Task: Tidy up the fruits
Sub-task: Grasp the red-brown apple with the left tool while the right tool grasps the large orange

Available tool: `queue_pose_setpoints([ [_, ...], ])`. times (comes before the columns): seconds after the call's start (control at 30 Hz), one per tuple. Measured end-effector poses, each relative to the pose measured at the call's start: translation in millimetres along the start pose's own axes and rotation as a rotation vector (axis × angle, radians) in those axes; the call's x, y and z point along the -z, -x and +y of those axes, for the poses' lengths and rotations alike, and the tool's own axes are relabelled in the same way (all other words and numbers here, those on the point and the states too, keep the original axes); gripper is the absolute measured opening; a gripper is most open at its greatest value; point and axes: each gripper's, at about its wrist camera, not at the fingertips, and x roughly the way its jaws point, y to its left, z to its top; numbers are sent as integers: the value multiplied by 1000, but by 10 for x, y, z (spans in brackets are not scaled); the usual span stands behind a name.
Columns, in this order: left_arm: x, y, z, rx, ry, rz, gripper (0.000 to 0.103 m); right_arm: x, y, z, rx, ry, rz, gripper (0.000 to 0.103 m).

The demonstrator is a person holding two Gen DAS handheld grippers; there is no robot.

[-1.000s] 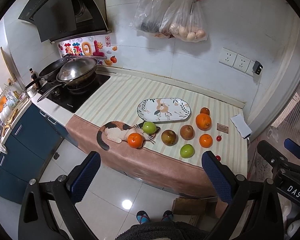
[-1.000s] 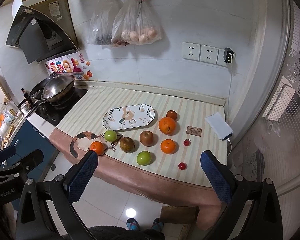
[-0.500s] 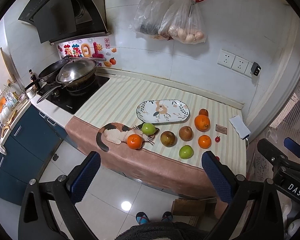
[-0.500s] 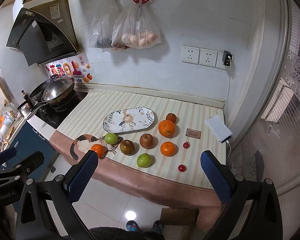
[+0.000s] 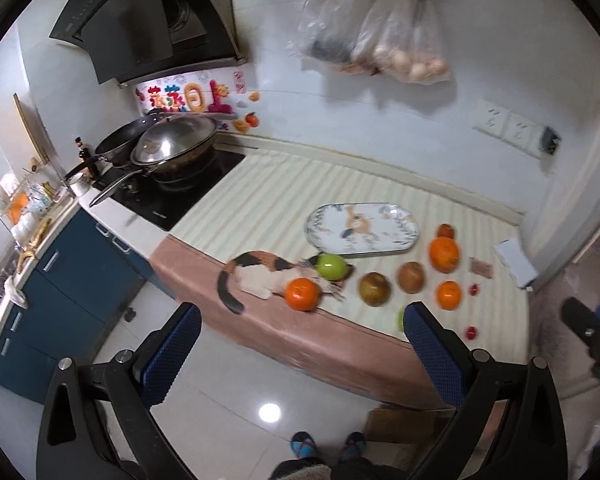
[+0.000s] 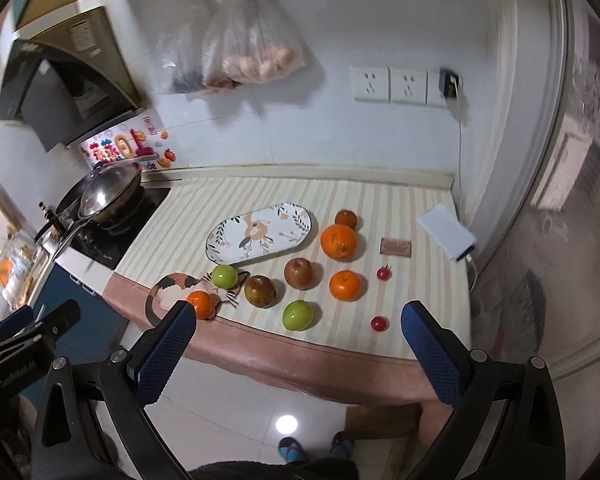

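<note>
Before you, oval floral ceramic plate (image 6: pixel 260 232) lying empty, loose oranges (image 6: pixel 338 241), green apples (image 6: pixel 297 315), brown pears (image 6: pixel 299 273), tiny red tomatoes (image 6: pixel 379 323) beside it

Even, cool overhead light, mirrored as one bright glare spot on the glossy floor (image 5: pixel 269 413), casts soft shadows beside the fruit, while both fisheye views bow straight lines and darken at the rim, the left view more motion-blurred than the right.
</note>
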Motion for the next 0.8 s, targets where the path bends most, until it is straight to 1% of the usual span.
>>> queue_pose_setpoints([
  [0.1,-17,-311,151,-18,-4,36,103,-3,-306,-15,17,-38,44,103],
  [0.13,-14,-397,213,-13,-2,48,103,-4,-415,-13,22,-45,58,103],
  [0.17,-52,-547,226,-12,-5,77,103,-5,-538,-13,30,-56,76,103],
  [0.27,-101,-837,282,25,-12,141,103,-30,-913,-49,47,-80,126,103],
  [0.33,-147,-1005,260,23,-25,159,103,-69,-1164,-85,62,-95,165,103],
  [0.5,-305,-1494,73,55,-44,249,103,-276,-1756,-243,85,-118,217,103],
  [0.6,-371,-1838,-157,55,-62,300,103,-474,-2163,-354,72,-138,250,103],
  [0.7,-408,-2239,-392,69,-67,382,103,-676,-2631,-462,60,-144,301,103],
  [0.8,-372,-2708,-636,103,-61,501,102,-850,-3104,-546,43,-144,364,103],
])
